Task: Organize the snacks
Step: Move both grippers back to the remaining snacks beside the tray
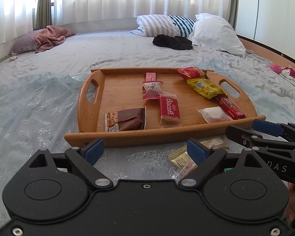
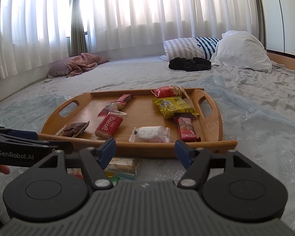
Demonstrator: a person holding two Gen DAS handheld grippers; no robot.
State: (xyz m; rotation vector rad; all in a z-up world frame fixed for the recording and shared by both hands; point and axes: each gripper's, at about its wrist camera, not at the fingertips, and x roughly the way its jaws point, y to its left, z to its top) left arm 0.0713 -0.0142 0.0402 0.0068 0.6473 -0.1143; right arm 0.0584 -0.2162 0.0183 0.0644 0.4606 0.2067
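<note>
A wooden tray (image 1: 92, 116) (image 2: 212, 125) lies on the bed and holds several snacks: a red Biscoff pack (image 1: 169, 109) (image 2: 108, 126), a brown chocolate pack (image 1: 127, 120) (image 2: 74, 129), a white candy (image 1: 214, 114) (image 2: 151, 133), a yellow pack (image 1: 205, 88) (image 2: 173, 107) and red bars (image 1: 231, 107) (image 2: 185, 130). My left gripper (image 1: 145, 150) is open and empty just in front of the tray's near rim. My right gripper (image 2: 145, 150) is open and empty there too. Loose packs lie on the bedspread before the tray: a gold one (image 1: 182, 160) and a pale one (image 2: 123, 165).
The bed carries striped and white pillows (image 1: 216, 31) (image 2: 241, 49), a black garment (image 1: 173, 42) (image 2: 189, 64), a pink blanket (image 1: 51, 37) (image 2: 82, 63) and pink items at the right edge (image 1: 276, 67). Curtains hang behind. The other gripper shows at each view's side (image 1: 265, 137) (image 2: 19, 145).
</note>
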